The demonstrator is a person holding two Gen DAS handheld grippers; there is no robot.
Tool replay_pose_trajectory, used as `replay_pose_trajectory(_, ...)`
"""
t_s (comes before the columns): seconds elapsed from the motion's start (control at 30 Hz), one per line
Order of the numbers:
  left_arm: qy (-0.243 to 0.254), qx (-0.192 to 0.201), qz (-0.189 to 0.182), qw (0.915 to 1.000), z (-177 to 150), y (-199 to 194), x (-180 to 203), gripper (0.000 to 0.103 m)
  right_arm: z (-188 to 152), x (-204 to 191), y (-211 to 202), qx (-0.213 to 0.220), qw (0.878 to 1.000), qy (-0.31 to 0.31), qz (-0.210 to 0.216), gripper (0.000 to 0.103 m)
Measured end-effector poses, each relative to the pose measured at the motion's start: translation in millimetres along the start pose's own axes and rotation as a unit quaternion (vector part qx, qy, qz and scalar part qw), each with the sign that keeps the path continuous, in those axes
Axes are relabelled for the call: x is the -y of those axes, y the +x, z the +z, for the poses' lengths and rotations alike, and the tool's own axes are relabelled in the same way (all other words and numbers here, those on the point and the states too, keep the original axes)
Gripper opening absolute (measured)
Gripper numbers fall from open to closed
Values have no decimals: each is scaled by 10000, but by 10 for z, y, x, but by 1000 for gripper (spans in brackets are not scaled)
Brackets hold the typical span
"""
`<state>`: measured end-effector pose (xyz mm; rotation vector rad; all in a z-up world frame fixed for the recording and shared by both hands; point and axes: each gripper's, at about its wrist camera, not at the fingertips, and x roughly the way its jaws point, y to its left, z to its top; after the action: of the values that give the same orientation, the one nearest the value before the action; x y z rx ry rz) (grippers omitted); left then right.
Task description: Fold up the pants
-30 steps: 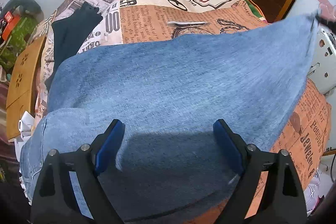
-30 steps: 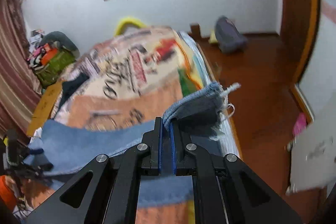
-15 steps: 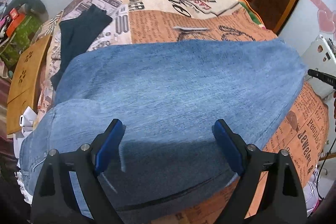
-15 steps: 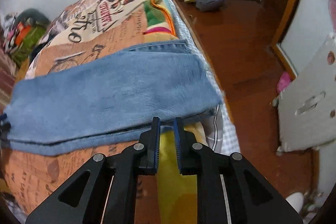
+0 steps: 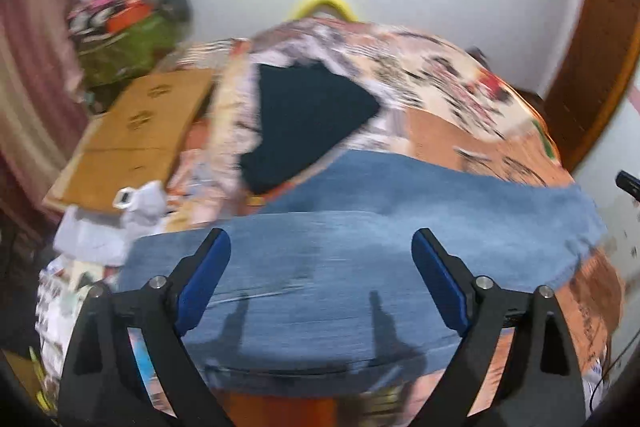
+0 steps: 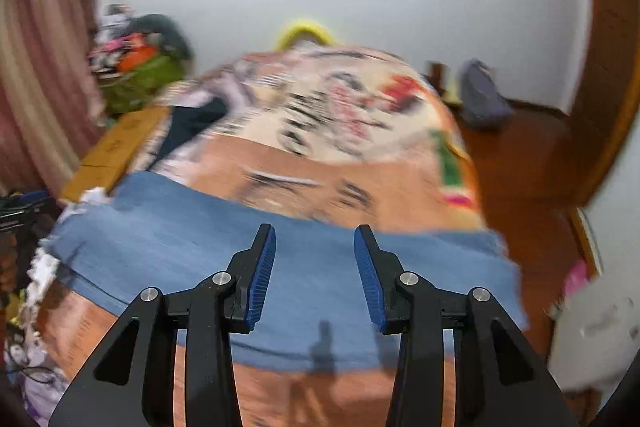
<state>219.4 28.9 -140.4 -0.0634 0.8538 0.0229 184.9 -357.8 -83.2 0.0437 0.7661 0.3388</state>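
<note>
The blue denim pants [image 5: 360, 247] lie flat across the near part of the bed as a wide band, also seen in the right wrist view [image 6: 224, 247]. My left gripper [image 5: 320, 263] is wide open and empty, held above the pants' left half. My right gripper [image 6: 315, 259] is open and empty, above the pants' right half near the leg ends. Both views are motion-blurred.
The bed has a newspaper-print cover [image 6: 328, 131]. A dark garment [image 5: 308, 119] lies on it beyond the pants. A cardboard box [image 5: 128, 139] and a heap of bags [image 5: 128, 31] stand left of the bed. Wooden floor [image 6: 532, 171] and a door lie to the right.
The right gripper let go of the pants' leg end and opened. The pants dropped flat onto the bed. Both grippers have lifted and tilted up, away from the fabric.
</note>
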Motion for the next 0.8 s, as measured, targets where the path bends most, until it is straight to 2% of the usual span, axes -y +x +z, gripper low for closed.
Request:
replay_pose_trajectory(0.17,-773,-124,363,9963,-166,-11,-804,94,179,-660,449,-92,9971,-532,536,39)
replay_pose_trajectory(0.27,-1279,-310,550,9898,-370,55,-1248,94,235,-1000,792,-307,9929,-805,818,44)
replay_pose_trajectory(0.37,-1496,-624,847,9831,-589,213,-1553,94,252,-1350,1081,-492,9868,-1151,1023,46)
replay_pose_trajectory(0.57,-2210,-1234,374,9667,-981,525,-1835,94,319,-1893,1564,-795,9748,-1674,1238,47)
replay_pose_trajectory(0.73,-2848,-1505,-394,9459,-1186,776,-1873,94,462,-2140,2066,-1112,9676,-1856,1305,48)
replay_pose_trajectory(0.8,-2852,-1435,-470,9465,-1163,810,-1837,90,526,-2182,2245,-1242,9676,-1760,1317,48)
